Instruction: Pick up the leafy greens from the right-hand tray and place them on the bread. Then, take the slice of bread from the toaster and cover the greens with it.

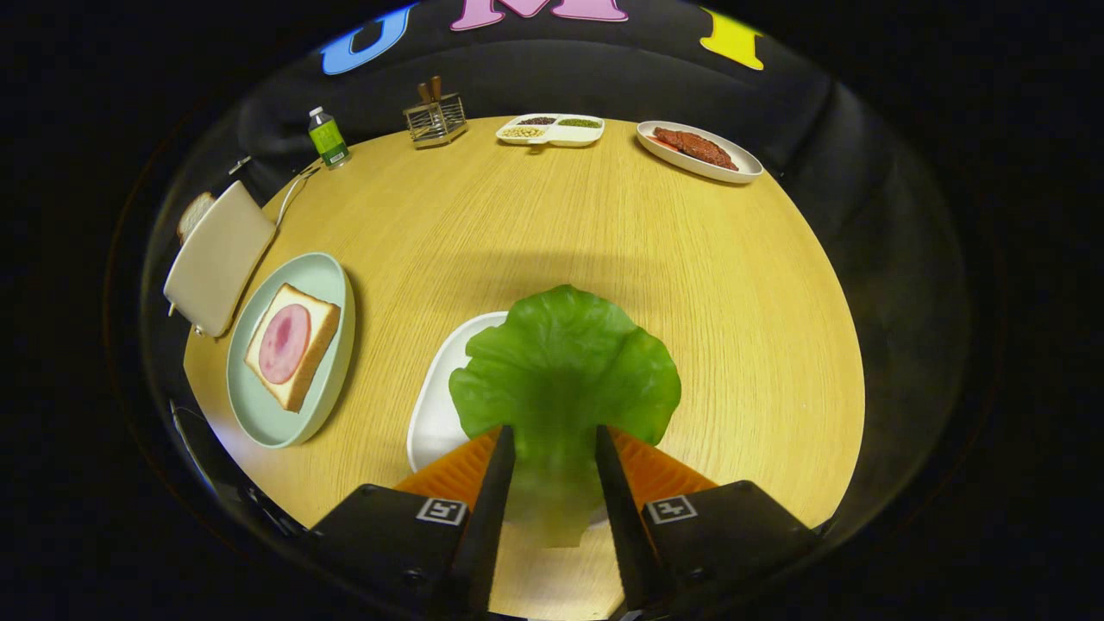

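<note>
On the round wooden table (535, 241), your gripper (555, 448) pinches the greens (565, 366) by the stem end, both fingers pressing on it, the leaf fanned out ahead above the white tray (435, 405). The bread (293, 345) with ham sits on the green plate (328, 276) to the left, beside the toaster (216, 254). Keep the squeeze steady, swing left, and centre the leaf before lowering.

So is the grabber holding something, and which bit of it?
Yes, the gripper holds the lettuce leaf by its stem end, pinched between the jaws, above the white tray.
</note>
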A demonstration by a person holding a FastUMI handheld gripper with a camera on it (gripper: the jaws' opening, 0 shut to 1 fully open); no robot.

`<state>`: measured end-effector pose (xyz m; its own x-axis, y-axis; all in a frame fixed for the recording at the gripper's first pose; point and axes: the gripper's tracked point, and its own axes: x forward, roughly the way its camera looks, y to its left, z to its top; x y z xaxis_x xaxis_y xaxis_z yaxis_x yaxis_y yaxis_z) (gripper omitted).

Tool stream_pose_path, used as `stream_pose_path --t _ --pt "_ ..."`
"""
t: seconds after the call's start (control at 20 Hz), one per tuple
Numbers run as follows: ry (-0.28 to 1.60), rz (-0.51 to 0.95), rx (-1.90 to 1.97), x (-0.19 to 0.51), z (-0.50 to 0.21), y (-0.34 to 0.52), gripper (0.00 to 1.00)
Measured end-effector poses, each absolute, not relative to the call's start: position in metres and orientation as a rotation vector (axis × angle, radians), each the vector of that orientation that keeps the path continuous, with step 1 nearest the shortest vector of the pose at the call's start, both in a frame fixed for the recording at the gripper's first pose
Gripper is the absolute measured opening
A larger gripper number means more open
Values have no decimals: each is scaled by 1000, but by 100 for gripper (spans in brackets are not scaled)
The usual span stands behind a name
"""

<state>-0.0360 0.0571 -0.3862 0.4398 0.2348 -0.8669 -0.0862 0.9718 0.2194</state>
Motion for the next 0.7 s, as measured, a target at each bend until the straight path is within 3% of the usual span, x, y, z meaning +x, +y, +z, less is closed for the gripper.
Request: stream_pose_path --t 0.05,0.15,0.25,0.7 --pt "1090 210 145 -35 -385 57 52" --pt "1082 217 146 -33 -387 56 13" --pt "1075 213 151 -34 -383 55 8" --pt "914 268 157 -22 -304 58 7"
